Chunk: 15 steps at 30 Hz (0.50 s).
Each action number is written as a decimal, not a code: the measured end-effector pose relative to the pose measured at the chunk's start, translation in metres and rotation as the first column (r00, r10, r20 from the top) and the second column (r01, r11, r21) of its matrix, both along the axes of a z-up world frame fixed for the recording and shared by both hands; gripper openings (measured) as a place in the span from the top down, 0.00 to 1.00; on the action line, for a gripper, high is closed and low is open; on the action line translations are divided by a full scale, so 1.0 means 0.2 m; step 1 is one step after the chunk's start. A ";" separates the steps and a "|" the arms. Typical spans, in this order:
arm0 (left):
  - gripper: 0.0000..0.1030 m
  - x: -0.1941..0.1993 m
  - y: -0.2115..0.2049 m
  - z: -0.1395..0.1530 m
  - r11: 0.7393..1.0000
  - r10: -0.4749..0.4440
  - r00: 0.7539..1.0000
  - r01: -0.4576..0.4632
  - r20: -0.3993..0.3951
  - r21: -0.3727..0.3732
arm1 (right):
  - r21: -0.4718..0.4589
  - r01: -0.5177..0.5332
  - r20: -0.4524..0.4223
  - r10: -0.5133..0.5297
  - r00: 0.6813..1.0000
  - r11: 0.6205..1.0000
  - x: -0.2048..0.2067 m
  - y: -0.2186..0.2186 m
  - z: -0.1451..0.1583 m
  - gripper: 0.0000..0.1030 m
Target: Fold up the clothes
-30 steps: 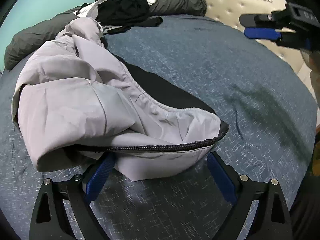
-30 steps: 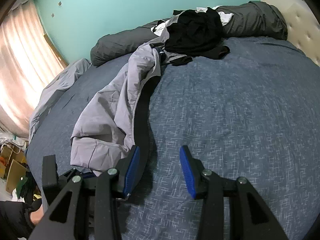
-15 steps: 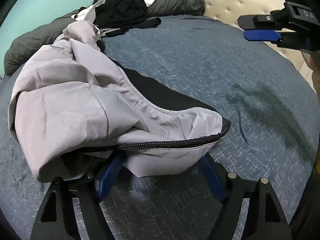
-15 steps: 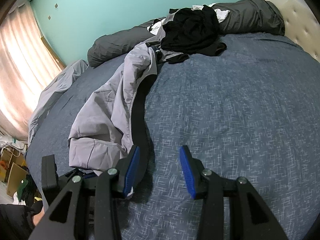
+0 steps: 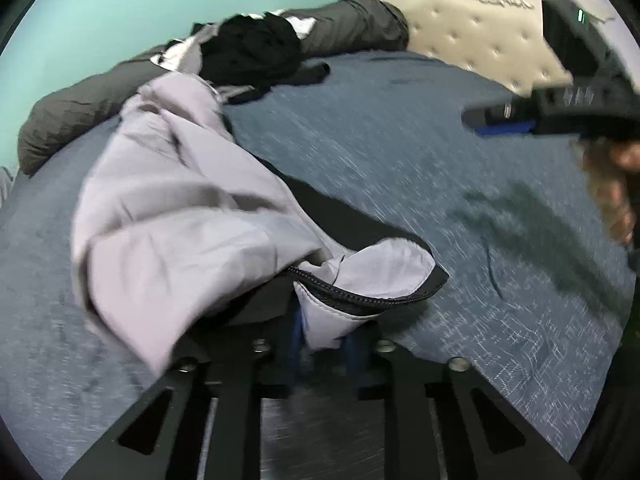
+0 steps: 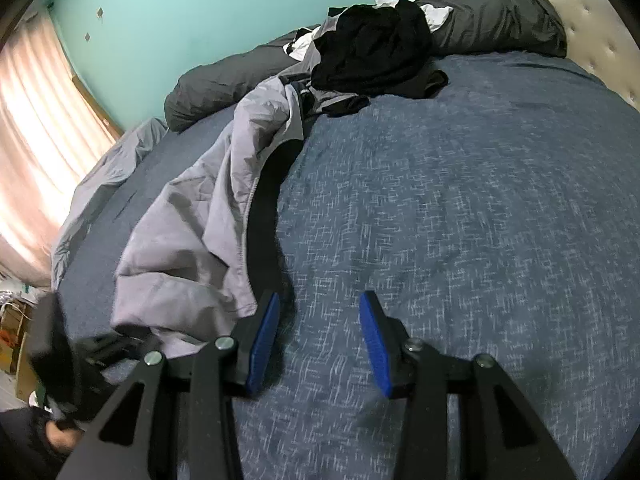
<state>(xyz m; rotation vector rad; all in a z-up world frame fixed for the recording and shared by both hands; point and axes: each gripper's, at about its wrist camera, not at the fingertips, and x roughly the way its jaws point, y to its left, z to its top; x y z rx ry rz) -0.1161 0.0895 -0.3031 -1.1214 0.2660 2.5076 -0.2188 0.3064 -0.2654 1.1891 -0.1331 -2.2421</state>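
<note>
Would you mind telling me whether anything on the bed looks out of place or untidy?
Yes: the grey jacket lies crumpled along the blue bedspread, its zipper hem pinched in the left tongs. Behind it, black clothes sit heaped, unfolded, against the dark rolled duvet.

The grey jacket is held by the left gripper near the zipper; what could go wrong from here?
1. The left gripper pinches only a small flap of the grey jacket below the zipper; a pull may slip it free.
2. The jacket's far end lies against the black clothes pile, so dragging could pull those along.
3. The right gripper is open over bare bedsheet, so the jacket may bunch rather than spread.
</note>
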 end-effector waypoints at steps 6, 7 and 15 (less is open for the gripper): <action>0.91 -0.05 -0.35 0.24 0.993 0.102 0.994 -0.098 -0.050 0.067 | 0.011 -0.017 0.005 0.016 1.000 1.000 -0.13 -0.12 -0.05 0.59; 0.92 -0.07 -0.43 0.28 0.989 0.129 0.990 -0.125 -0.051 0.084 | 0.014 -0.021 0.005 0.021 1.000 1.000 -0.16 -0.16 -0.06 0.59; 0.92 -0.17 -1.05 0.38 0.919 0.350 0.937 -0.343 -0.002 0.196 | 0.102 -0.087 -0.056 0.093 0.994 0.991 -0.37 -0.49 -0.14 0.49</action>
